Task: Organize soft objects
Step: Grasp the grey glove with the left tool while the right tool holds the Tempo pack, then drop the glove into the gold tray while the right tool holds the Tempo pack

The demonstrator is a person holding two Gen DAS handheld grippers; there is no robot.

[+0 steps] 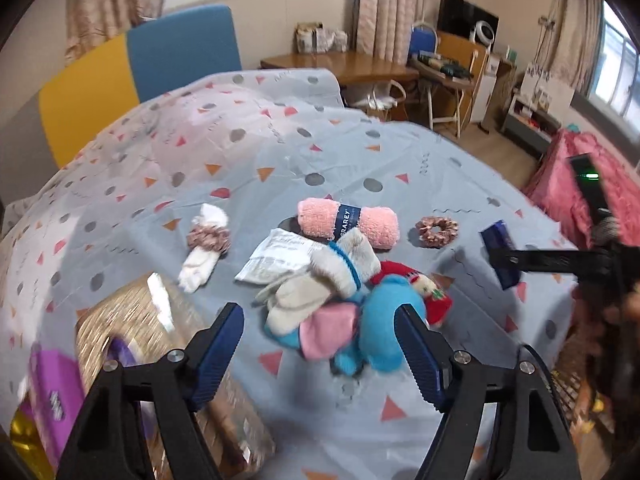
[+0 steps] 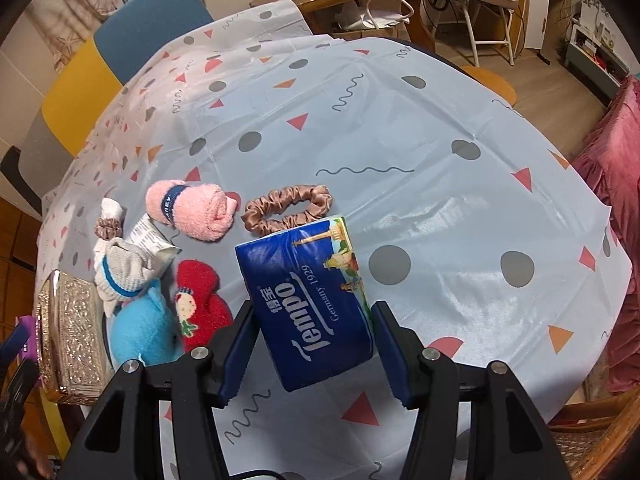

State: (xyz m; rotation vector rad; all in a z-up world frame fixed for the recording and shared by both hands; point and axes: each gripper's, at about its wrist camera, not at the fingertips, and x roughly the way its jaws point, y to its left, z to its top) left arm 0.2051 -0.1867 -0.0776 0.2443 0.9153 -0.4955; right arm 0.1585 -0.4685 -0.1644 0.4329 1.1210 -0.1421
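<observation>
Big patterned tablecloth [image 2: 460,168] underneath it all. At its near-left edge sits a glittery gold box [image 2: 68,332]. Beside the box, a heap: blue plush toy [image 1: 384,320], grey socks [image 1: 320,280], red sock [image 2: 200,304]. Behind the heap, a rolled pink towel [image 1: 348,222] and a brown scrunchie [image 2: 288,210]. Right gripper [image 2: 312,344] clamps a blue tissue pack [image 2: 312,300] above the cloth. Left gripper [image 1: 320,354] hovers spread wide before the heap, holding nothing.
</observation>
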